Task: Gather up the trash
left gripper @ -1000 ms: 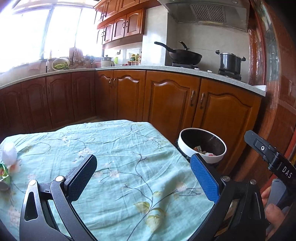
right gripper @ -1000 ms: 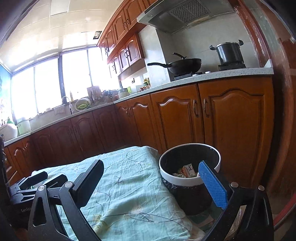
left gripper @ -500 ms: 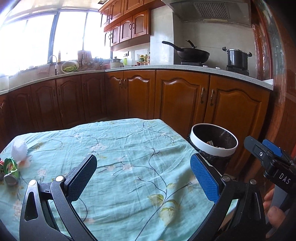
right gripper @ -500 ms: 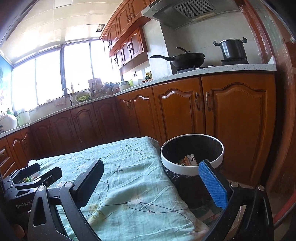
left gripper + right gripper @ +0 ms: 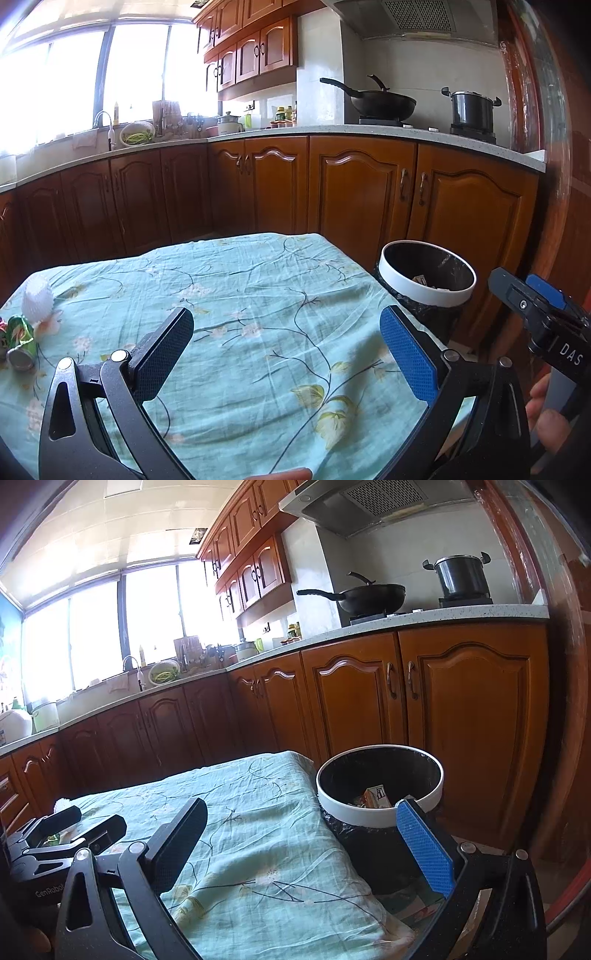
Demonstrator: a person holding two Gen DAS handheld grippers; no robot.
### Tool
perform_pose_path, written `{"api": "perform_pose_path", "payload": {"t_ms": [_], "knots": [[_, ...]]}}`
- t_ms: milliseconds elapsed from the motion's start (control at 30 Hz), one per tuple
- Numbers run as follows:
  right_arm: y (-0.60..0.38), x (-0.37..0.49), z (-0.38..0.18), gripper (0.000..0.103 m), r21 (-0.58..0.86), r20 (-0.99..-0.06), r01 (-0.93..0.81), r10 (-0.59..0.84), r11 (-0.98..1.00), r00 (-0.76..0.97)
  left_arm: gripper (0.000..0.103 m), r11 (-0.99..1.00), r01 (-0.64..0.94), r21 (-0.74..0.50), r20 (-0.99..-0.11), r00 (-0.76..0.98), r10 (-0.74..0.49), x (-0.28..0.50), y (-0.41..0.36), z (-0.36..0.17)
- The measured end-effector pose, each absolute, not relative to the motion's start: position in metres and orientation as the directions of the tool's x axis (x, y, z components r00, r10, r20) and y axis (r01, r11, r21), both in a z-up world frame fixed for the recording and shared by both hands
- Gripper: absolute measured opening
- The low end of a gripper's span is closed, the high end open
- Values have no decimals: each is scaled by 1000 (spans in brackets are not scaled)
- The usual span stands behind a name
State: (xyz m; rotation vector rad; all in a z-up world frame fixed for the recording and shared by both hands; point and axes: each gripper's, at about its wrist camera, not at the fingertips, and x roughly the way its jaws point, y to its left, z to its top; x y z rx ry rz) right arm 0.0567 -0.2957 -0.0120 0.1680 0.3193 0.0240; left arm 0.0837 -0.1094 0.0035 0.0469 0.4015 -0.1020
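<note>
A white-rimmed trash bin with a black liner (image 5: 428, 291) (image 5: 380, 812) stands off the table's right edge with a small carton (image 5: 376, 797) and other scraps inside. A crushed green can (image 5: 20, 341) and a white crumpled foam piece (image 5: 37, 299) lie at the table's far left. My left gripper (image 5: 286, 350) is open and empty above the tablecloth. My right gripper (image 5: 303, 845) is open and empty, its blue finger (image 5: 424, 849) just in front of the bin. The left gripper also shows in the right wrist view (image 5: 74, 830), over the can.
The table carries a light green floral cloth (image 5: 236, 295). Brown kitchen cabinets (image 5: 362, 199) run behind, with a wok (image 5: 380, 101) and a pot (image 5: 471, 110) on the stove. A red wooden door frame (image 5: 569, 701) rises at the right.
Both views have pulled back and tilted up. The bin sits farther off and the can and foam piece have come further into the left view. Both grippers stayed open.
</note>
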Motion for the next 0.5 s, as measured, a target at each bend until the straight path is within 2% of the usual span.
{"api": "perform_pose_path", "payload": {"t_ms": [500], "knots": [[-296,56,-11,103,168,-306,2,51,986,951,103,994,102,44,-387,919,-77,83,-115,4]]}}
